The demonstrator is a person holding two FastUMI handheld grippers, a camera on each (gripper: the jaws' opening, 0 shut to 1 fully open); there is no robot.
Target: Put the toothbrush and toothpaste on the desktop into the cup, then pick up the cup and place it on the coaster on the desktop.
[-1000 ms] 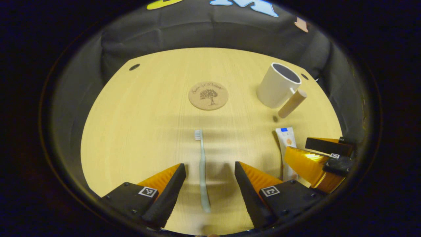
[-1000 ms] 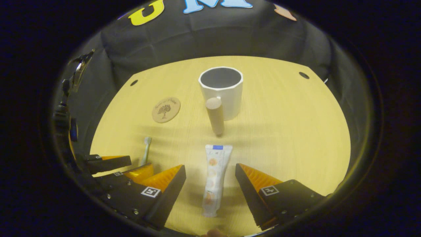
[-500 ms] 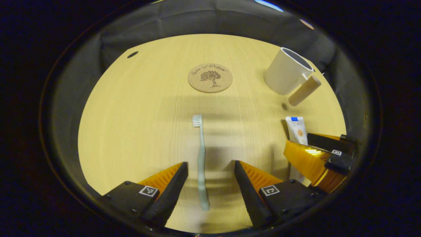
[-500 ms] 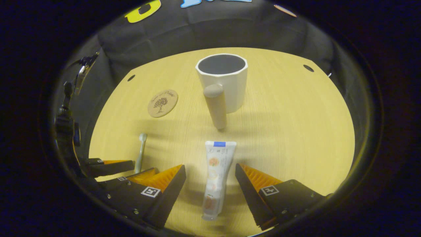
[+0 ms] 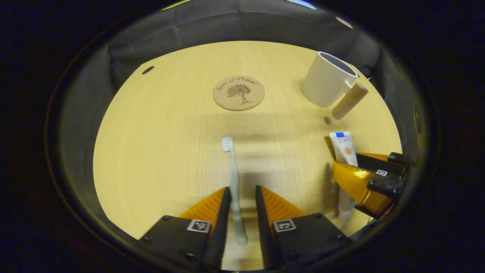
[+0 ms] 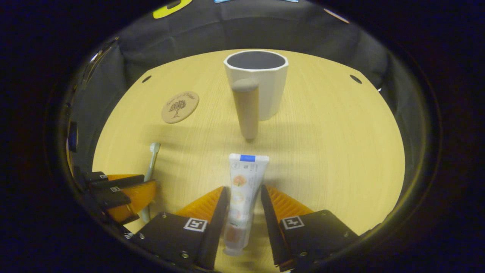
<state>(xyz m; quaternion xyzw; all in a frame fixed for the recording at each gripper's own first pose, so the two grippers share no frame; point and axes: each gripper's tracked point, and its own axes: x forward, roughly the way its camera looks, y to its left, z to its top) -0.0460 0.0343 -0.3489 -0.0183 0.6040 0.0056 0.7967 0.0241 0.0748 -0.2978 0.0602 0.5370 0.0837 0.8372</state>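
Left gripper view: left gripper [image 5: 241, 206] has narrowed from spread onto the toothbrush [image 5: 234, 185], right gripper [image 6: 244, 206] likewise onto the toothpaste [image 6: 241, 193], both on the desktop [image 5: 163, 129]; lifting toward the cup [image 6: 261, 81] appears next.

Black gripper [image 5: 241, 212] housings, square markers, apparently screws.

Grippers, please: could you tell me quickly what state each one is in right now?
Left gripper: shut on the toothbrush.
Right gripper: shut on the toothpaste.
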